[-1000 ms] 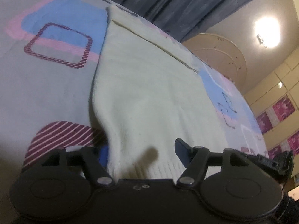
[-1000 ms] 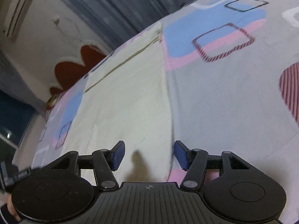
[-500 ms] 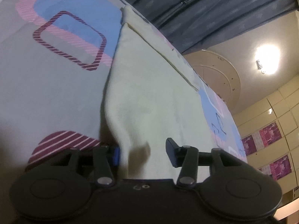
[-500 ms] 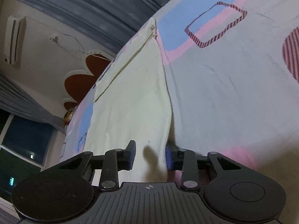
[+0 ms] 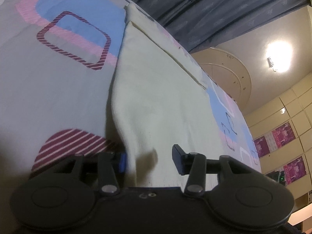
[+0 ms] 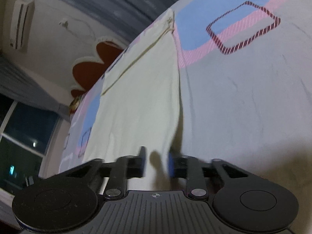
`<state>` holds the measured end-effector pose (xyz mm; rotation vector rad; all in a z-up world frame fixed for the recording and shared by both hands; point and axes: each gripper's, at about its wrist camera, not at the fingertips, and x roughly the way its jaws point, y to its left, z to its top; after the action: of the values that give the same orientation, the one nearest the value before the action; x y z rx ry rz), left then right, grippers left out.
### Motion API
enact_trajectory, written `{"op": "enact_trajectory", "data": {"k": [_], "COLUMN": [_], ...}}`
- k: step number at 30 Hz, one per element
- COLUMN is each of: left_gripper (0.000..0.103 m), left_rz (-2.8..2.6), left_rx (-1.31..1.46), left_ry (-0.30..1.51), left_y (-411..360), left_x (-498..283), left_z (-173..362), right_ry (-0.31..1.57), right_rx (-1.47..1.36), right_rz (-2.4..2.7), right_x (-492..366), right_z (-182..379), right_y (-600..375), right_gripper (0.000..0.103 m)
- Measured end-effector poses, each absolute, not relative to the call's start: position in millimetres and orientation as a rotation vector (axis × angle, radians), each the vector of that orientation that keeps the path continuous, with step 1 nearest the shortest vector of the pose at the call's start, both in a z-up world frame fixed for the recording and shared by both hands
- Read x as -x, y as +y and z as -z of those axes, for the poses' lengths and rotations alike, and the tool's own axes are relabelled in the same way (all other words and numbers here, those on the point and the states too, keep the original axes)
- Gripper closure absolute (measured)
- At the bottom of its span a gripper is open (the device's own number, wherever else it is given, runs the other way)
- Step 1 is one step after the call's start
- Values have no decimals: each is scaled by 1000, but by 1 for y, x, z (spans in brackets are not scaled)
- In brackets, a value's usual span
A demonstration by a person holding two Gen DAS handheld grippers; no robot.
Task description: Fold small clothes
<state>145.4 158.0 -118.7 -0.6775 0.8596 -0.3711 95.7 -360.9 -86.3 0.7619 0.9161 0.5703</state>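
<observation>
My left claw (image 5: 150, 160) is spread wide, with the near corner of the cream cloth (image 5: 159, 105) sitting between its two fingers; the left finger (image 5: 121, 161) is right at the cloth's edge and the other one rests on top of the cloth, so nothing is pinched. My right claw (image 6: 156, 160) has its fingers closer together, around the other near corner of the same cream cloth (image 6: 140, 101). There is a gap between them, and the picture is blurry there, so I cannot tell if they are squeezing the cloth. Near both claws the cloth edge is lifted a little and makes a dark shadow underneath. Farther out the cloth lies flat on the bed sheet (image 5: 48, 89), with a thin seam line running across its far end. The sheet is grey with blue and pink patches, dark red striped squares and a striped red shape beside my left claw. Past the bed hang dark grey curtains (image 5: 214, 5). A bright ceiling lamp (image 5: 278, 56) shines on the left claw's side, and a white air conditioner (image 6: 21, 25) is on the wall on the right claw's side.
</observation>
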Motion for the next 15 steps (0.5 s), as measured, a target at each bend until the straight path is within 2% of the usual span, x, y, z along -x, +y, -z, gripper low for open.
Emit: {"op": "enact_trajectory", "data": {"k": [1, 2, 3, 4, 7, 10, 12, 15], "left_gripper": [59, 64, 81, 98, 98, 97, 97, 97], "left_rz": [373, 374, 362, 352, 373, 343, 307, 302], "left_rx": [679, 680, 668, 637, 653, 588, 548, 608], "left_ry": [857, 854, 859, 868, 771, 792, 870, 846], "left_y": [158, 158, 157, 156, 159, 159, 155, 159], "left_x": [-144, -144, -145, -146, -136, -136, -141, -137], "left_z": [119, 120, 120, 118, 102, 104, 117, 118], "right_ry": [916, 911, 909, 909, 833, 754, 795, 910], "right_rx": [-755, -753, -752, -747, -765, -750, -712, -672], "right_rz": [-583, -585, -582, -574, -605, -618, -574, -531], "right_x": [-93, -91, -91, -91, -86, -80, -84, -89], "right_z": [88, 88, 89, 90, 75, 57, 67, 89], "right_y": [-359, -358, -356, -355, -358, -366, -363, -353], "right_gripper": [86, 88, 98, 100, 101, 101, 101, 101]}}
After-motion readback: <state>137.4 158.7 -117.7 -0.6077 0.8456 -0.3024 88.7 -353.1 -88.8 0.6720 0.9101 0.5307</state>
